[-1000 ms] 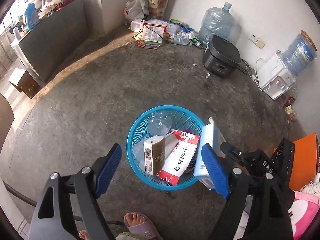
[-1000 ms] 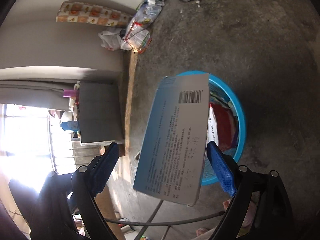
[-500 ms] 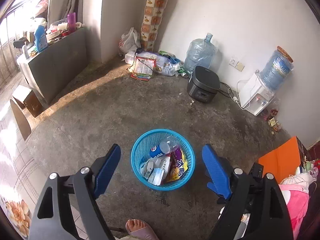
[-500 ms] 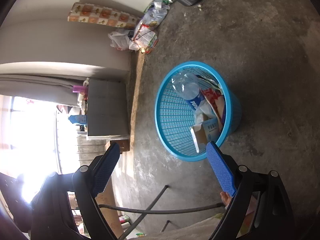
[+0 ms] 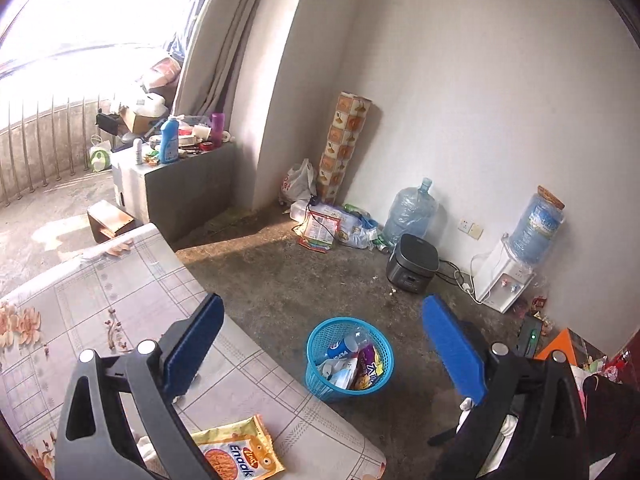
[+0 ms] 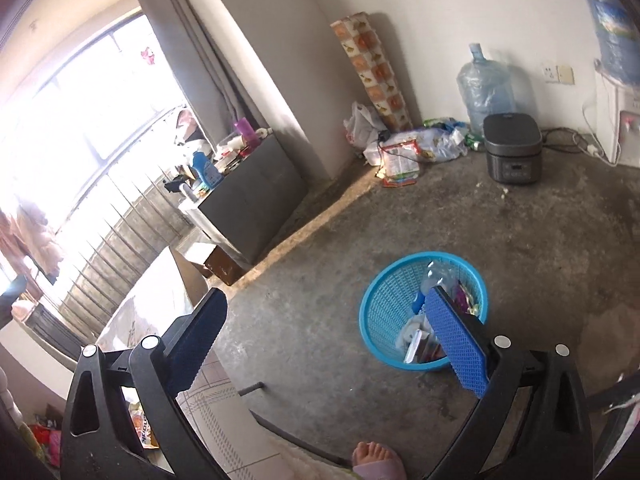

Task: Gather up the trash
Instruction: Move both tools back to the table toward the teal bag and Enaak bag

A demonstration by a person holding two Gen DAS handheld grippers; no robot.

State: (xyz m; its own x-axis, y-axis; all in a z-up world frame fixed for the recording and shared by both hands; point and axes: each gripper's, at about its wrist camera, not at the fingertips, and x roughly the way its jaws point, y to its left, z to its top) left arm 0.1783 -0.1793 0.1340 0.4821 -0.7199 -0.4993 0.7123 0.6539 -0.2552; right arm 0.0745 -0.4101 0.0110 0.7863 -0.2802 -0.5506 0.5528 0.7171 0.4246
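A blue plastic basket (image 5: 320,338) stands on the concrete floor, holding a Pepsi bottle (image 5: 340,350), boxes and wrappers. It also shows in the right wrist view (image 6: 384,304). My left gripper (image 5: 320,344) is open and empty, raised above a table edge. A yellow Enaak snack packet (image 5: 236,454) lies on the table (image 5: 100,300) below it, partly hidden by the left finger arm. My right gripper (image 6: 324,340) is open and empty, high above the floor left of the basket.
A black rice cooker (image 5: 412,270), a water jug (image 5: 410,212), a water dispenser (image 5: 512,276) and a pile of bags (image 5: 328,226) line the far wall. A grey cabinet (image 5: 180,184) with bottles stands by the window. A foot (image 6: 376,458) is near the basket.
The blue-and-white box left my right gripper and lies in the basket. Both grippers have risen and pulled back from the basket; the table and snack packet have come into view.
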